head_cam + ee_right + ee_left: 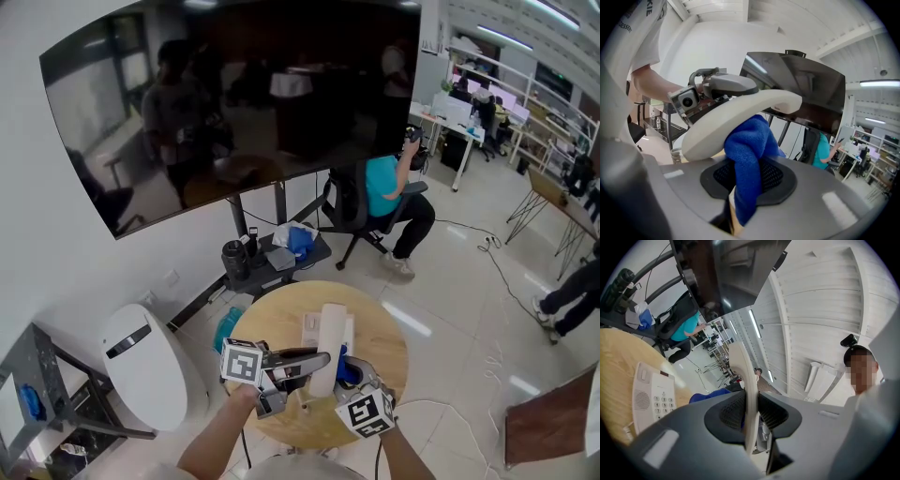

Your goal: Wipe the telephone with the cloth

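The left gripper (751,417) clamps the white handset (744,373), raised above the telephone base (654,397) on the round table (281,323), while the right gripper (747,180) pinches the blue cloth (751,143) against the handset.

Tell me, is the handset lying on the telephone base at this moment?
No, the left gripper has the handset clamped between its jaws, lifted clear of the telephone base.

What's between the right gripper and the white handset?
The blue cloth. The right gripper pinches it, and it bunches up against the handset just above. The right gripper view shows this.
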A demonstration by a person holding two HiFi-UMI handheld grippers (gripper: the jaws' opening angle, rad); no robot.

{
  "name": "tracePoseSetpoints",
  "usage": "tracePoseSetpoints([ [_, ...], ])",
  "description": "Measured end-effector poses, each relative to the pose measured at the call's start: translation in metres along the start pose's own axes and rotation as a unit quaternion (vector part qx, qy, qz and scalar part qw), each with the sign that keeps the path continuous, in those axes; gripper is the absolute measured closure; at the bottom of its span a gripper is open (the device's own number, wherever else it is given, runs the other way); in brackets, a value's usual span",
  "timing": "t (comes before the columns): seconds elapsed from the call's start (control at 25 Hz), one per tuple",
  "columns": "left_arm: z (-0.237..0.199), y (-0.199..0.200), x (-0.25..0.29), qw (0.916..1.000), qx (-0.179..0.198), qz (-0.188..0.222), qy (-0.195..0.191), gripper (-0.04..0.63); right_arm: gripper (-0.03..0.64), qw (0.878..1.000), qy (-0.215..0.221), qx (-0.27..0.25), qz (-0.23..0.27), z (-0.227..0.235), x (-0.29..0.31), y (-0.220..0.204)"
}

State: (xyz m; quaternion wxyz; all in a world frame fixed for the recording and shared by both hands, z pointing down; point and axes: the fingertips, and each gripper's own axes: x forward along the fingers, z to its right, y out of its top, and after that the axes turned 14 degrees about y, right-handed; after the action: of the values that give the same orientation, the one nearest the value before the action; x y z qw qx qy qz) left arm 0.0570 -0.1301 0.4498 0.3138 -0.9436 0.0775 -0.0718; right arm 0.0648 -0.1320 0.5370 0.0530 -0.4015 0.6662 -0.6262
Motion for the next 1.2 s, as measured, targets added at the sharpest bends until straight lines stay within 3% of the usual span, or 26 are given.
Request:
tracePoseSetpoints([
  [1.2, 0.004, -0.027, -0.001, 0.9996, 0.008, -0.022, -0.015, 0.517, 0.529, 1.000, -0.024, 0.010, 0.016, 0.033, -0.005, 0.013],
])
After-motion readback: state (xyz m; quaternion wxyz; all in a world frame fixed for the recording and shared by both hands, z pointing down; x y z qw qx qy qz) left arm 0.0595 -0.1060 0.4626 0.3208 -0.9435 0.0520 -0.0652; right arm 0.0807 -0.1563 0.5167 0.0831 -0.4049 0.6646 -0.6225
